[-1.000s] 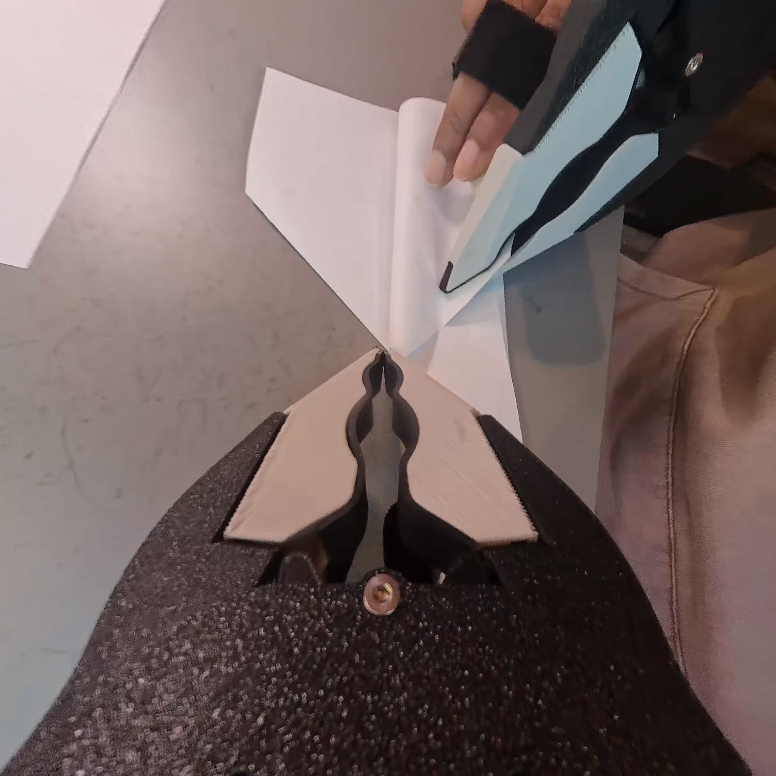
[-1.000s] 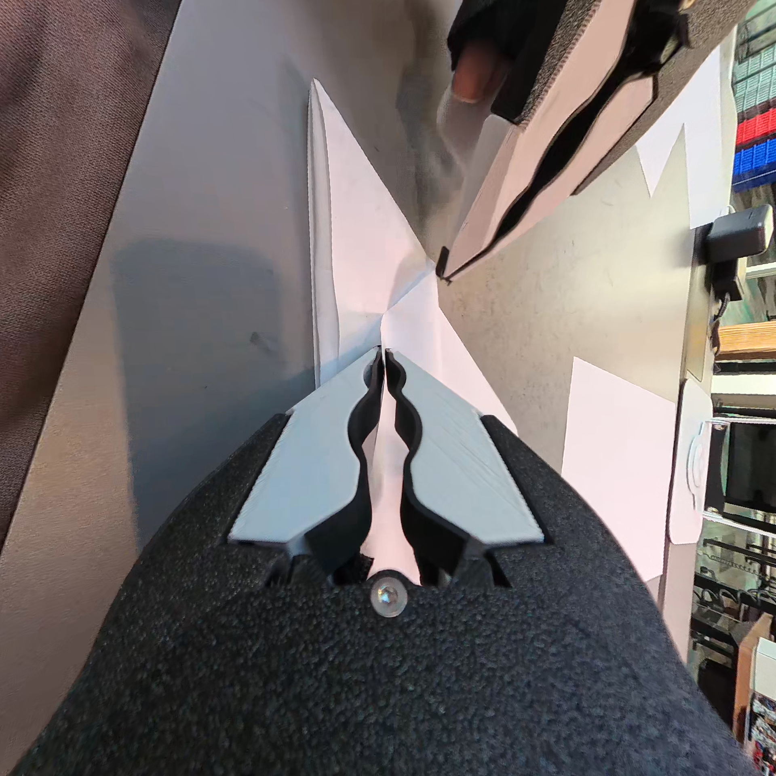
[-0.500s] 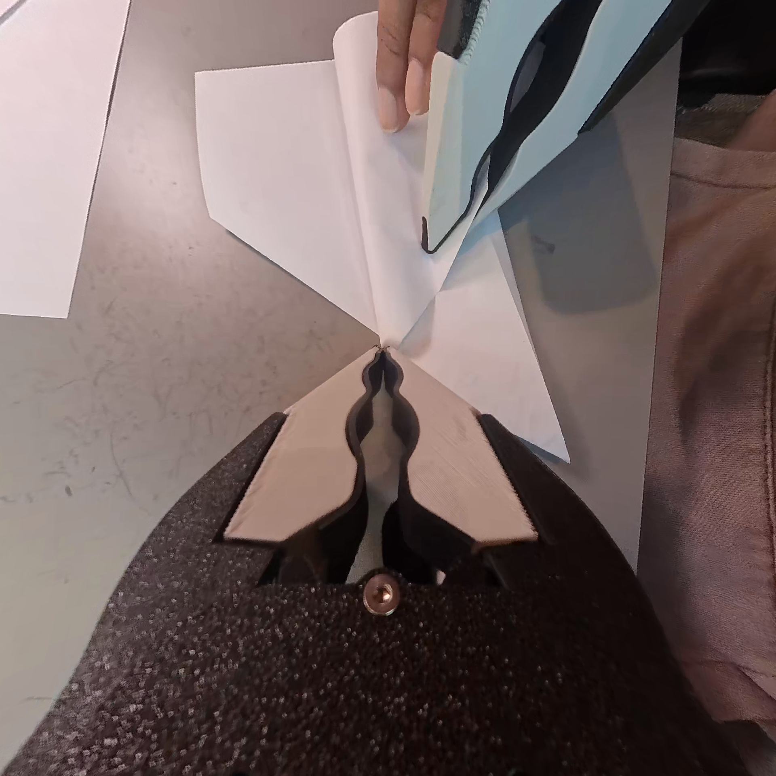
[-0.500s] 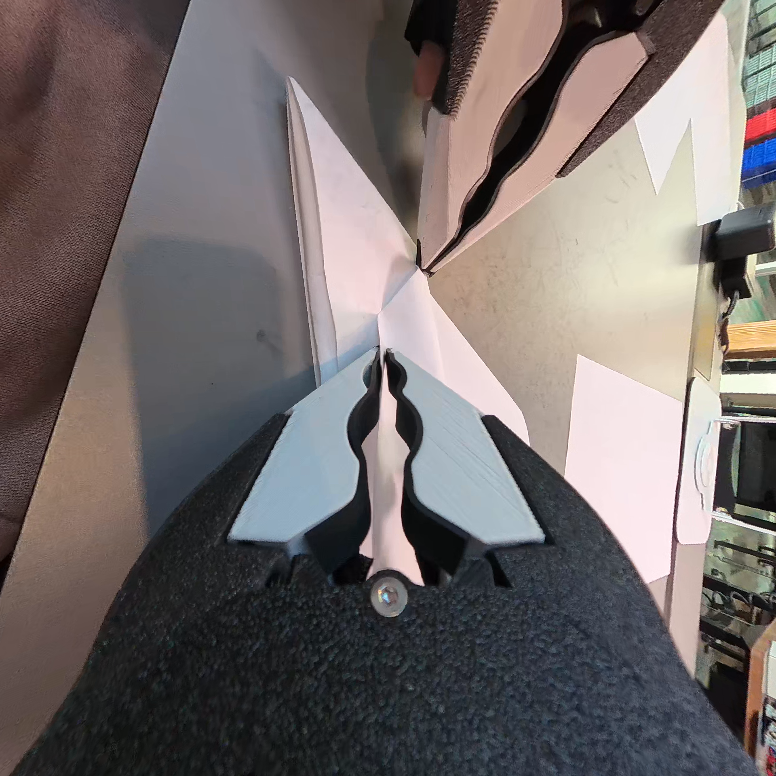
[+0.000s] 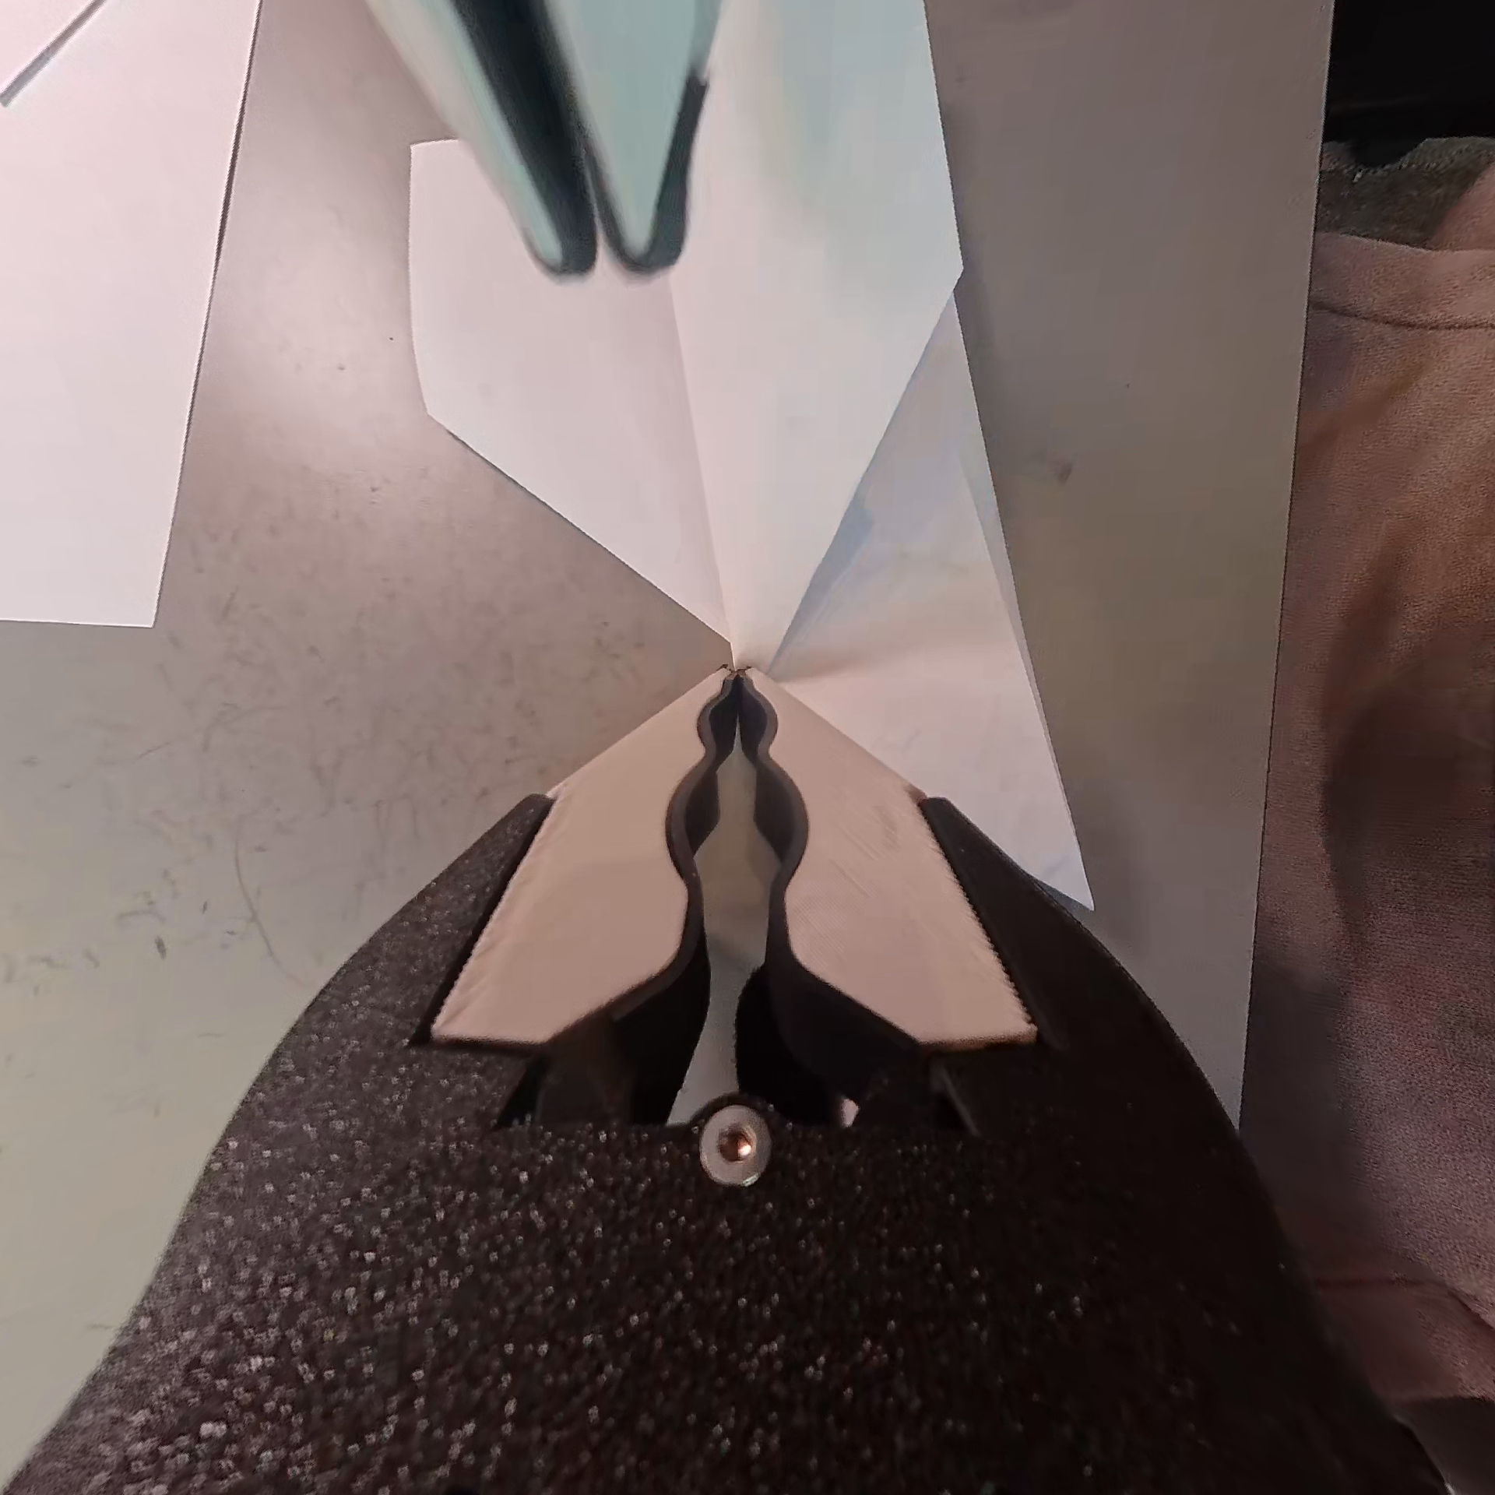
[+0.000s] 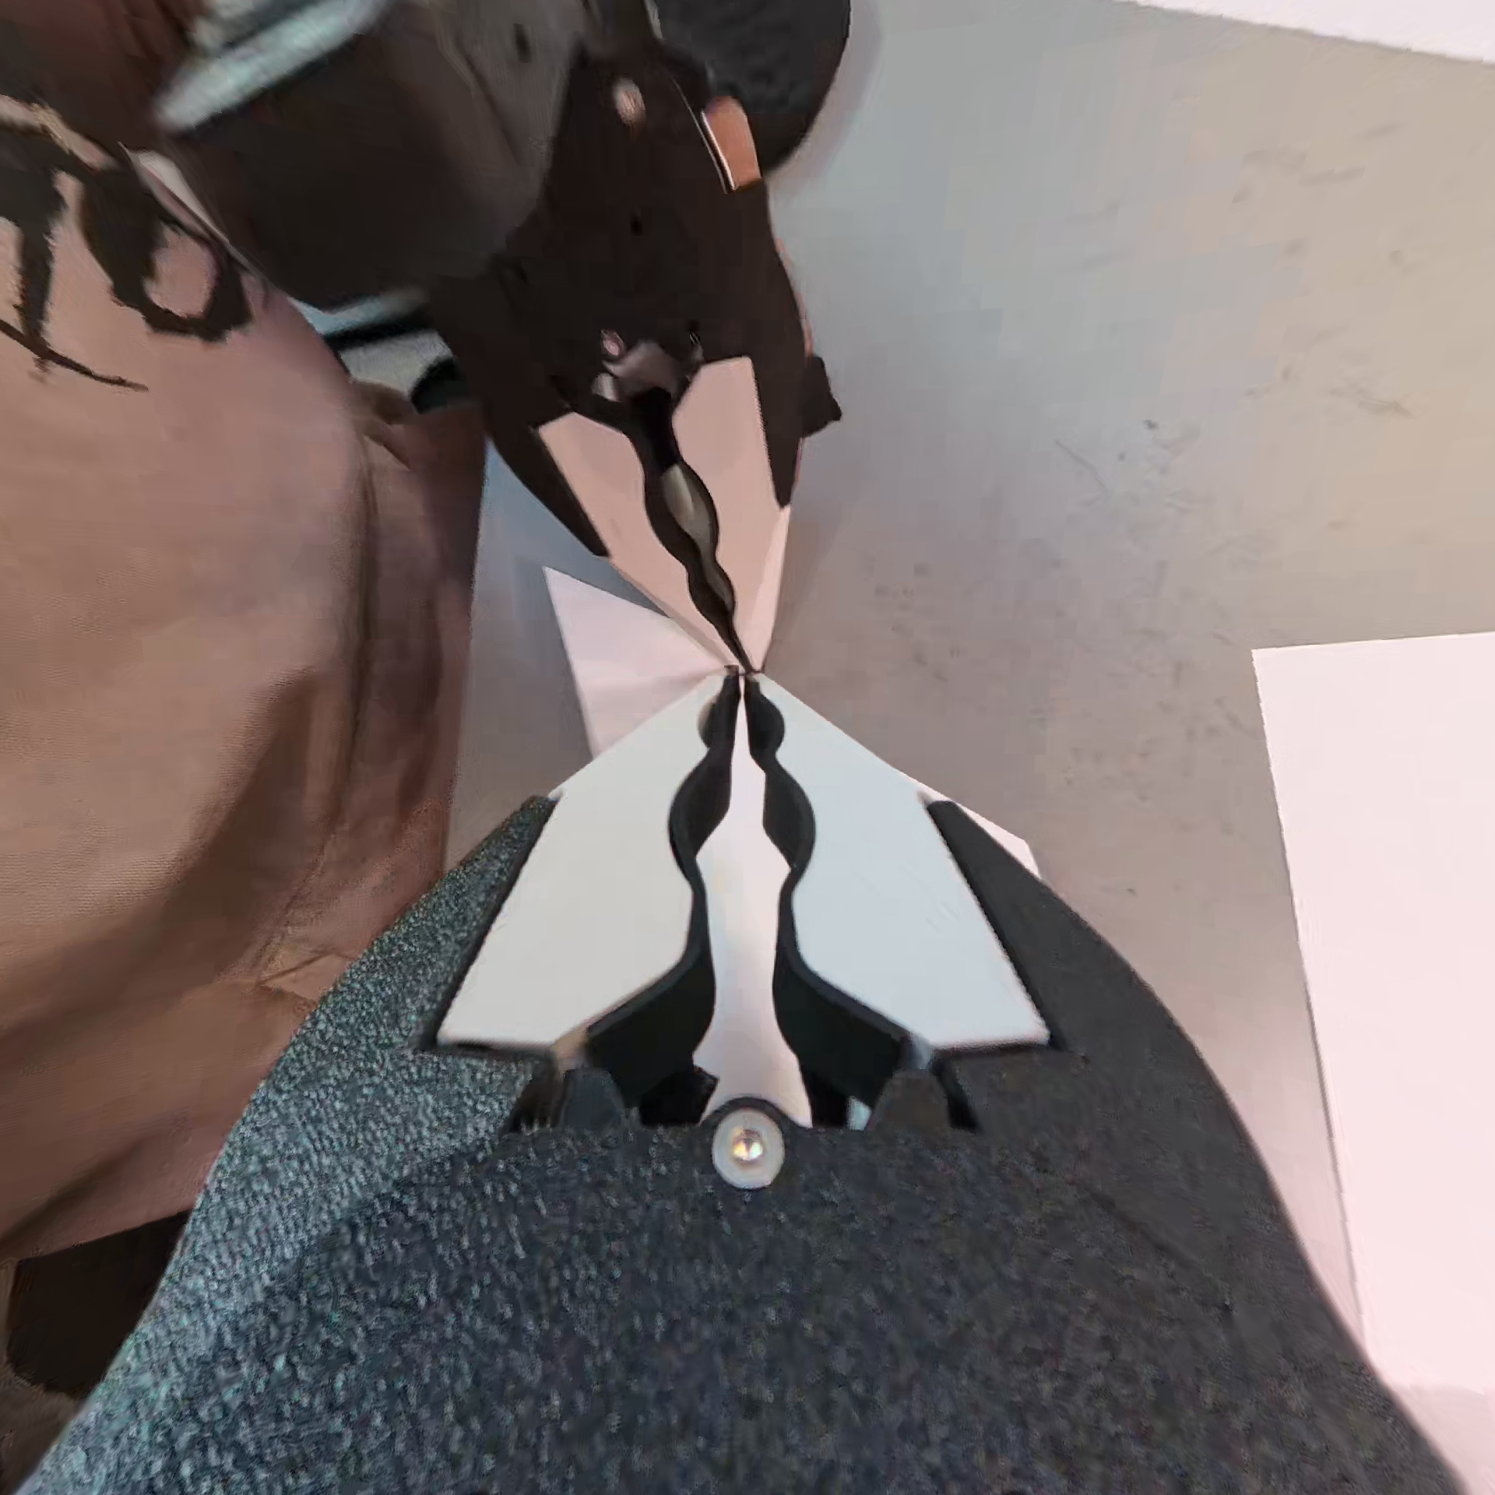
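Observation:
A folded white paper lies on the grey table, its creases meeting in a point at my left gripper. The left gripper is shut, with its tips at that point and paper showing through the gap behind them. My right gripper is shut, with white paper showing behind its fingers. In the left wrist view it is blurred and sits over the far part of the paper. In the right wrist view the left gripper faces it, tips almost meeting. Part of the paper shows beside them.
Other white sheets lie on the table at the left and at the right of the right wrist view. The table edge runs close on the right. A person's brownish shirt is just beyond it. My hands' fingertips stand some 9 cm from each other.
The right gripper has swung from the right side across the paper toward its far middle. The hand's fingers have left view and the raised flap lies flatter. The left gripper keeps its place.

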